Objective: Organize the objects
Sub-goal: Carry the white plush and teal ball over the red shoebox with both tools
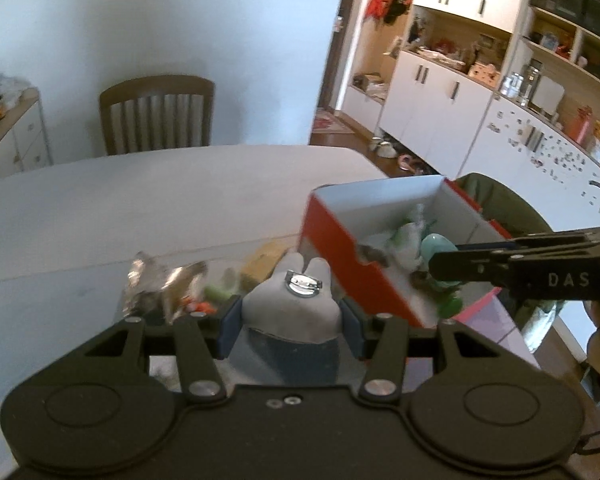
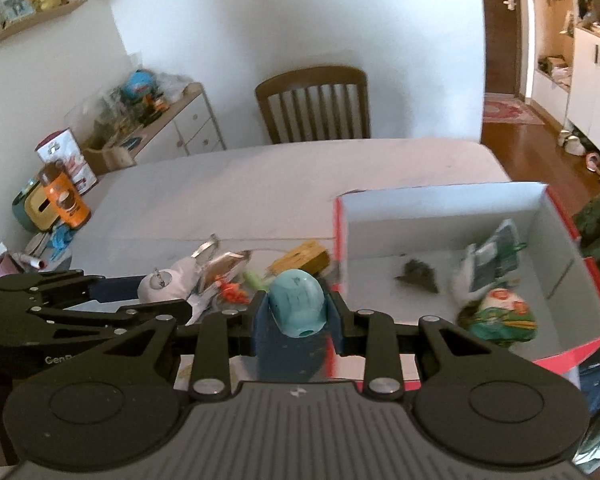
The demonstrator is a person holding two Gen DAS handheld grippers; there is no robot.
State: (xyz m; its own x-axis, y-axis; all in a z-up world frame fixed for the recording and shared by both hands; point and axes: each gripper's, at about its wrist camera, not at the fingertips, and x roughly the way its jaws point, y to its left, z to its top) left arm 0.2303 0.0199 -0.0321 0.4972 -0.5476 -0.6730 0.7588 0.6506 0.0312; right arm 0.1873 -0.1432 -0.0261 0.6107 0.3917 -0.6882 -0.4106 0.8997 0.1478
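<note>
In the left wrist view, my left gripper (image 1: 290, 322) is shut on a grey plush toy (image 1: 292, 314) with a metal clip on top, held just left of the red-and-white box (image 1: 332, 256). In the right wrist view, my right gripper (image 2: 298, 316) is shut on a light-blue rounded toy (image 2: 298, 302) at the box's (image 2: 440, 204) near-left corner. The left gripper (image 2: 156, 296) shows at the left with the plush toy (image 2: 160, 284). The right gripper (image 1: 440, 266) reaches in from the right over the box, the light-blue toy (image 1: 440, 245) in its tips.
On the table (image 2: 260, 184), left of the box, lie a silver packet (image 2: 220, 264), orange bits (image 2: 232, 292), a green piece (image 2: 254, 280) and a yellow block (image 2: 300, 260). In the box are a dark scrap (image 2: 418, 274), a green-white packet (image 2: 492, 256) and a green-orange ball (image 2: 500, 316). An orange bottle (image 2: 64, 200) stands far left; a chair (image 2: 312, 108) stands behind.
</note>
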